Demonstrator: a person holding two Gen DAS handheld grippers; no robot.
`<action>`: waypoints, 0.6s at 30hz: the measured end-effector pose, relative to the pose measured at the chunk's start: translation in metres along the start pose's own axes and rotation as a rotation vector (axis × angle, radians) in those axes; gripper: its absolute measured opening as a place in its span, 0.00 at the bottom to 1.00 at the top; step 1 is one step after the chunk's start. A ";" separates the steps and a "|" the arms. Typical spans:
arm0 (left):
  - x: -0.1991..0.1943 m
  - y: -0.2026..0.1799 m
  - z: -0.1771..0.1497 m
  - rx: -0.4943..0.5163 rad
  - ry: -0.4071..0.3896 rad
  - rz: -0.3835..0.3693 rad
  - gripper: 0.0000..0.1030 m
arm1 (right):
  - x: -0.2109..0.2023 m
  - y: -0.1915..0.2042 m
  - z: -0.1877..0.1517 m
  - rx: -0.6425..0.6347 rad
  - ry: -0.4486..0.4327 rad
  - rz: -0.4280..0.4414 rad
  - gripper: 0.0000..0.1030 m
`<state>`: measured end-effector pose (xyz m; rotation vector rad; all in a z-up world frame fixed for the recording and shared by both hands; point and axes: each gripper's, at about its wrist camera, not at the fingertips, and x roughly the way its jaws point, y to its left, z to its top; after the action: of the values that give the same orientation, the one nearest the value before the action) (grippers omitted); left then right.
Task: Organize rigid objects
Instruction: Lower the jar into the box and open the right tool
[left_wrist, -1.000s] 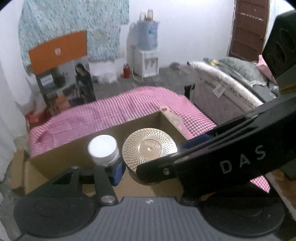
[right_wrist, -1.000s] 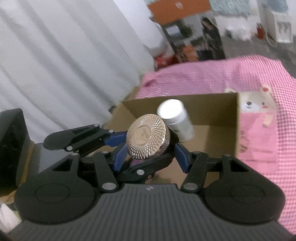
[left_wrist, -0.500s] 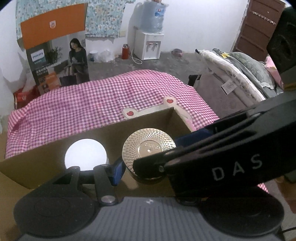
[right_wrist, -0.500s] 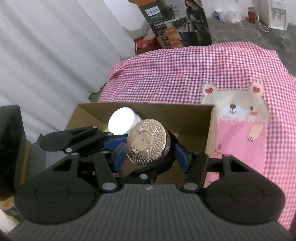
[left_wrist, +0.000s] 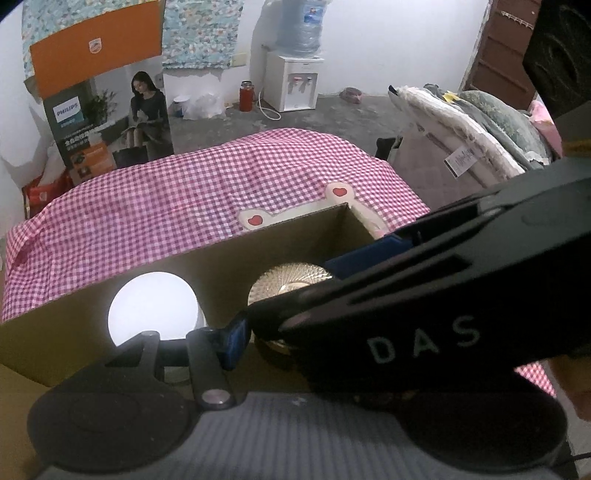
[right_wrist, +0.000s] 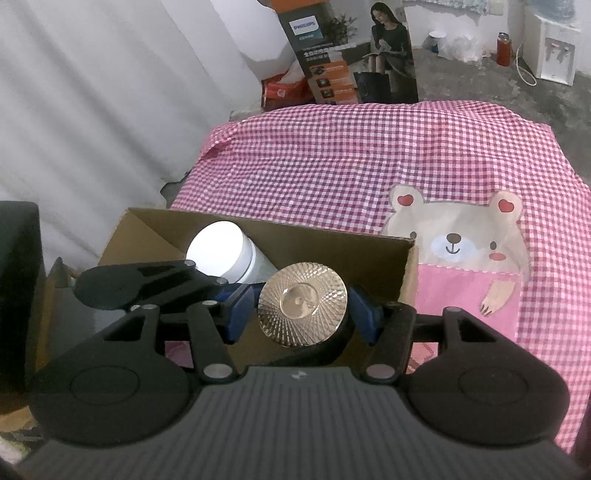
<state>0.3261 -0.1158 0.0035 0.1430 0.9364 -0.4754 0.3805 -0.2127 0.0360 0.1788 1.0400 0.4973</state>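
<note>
The right tool (right_wrist: 303, 314) is clamping a gold-lidded jar (right_wrist: 302, 309) over the cardboard box (right_wrist: 295, 230); at its ten o'clock, the left tool (right_wrist: 221, 286) is gripping a white bottle (right_wrist: 225, 256).

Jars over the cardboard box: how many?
2. White-lidded jar in the left gripper; gold-lidded jar in the right gripper. Box floor partly hidden.
</note>
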 end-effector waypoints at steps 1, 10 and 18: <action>0.001 -0.001 0.000 0.003 0.000 0.002 0.55 | 0.000 0.000 0.000 -0.001 -0.002 0.000 0.55; -0.002 0.000 -0.002 -0.004 -0.032 0.010 0.54 | -0.006 0.009 -0.003 -0.046 -0.042 -0.012 0.55; -0.016 0.000 -0.005 0.000 -0.055 0.012 0.63 | -0.025 0.018 -0.003 -0.067 -0.108 -0.001 0.55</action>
<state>0.3145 -0.1091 0.0138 0.1353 0.8812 -0.4662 0.3620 -0.2096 0.0606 0.1443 0.9164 0.5149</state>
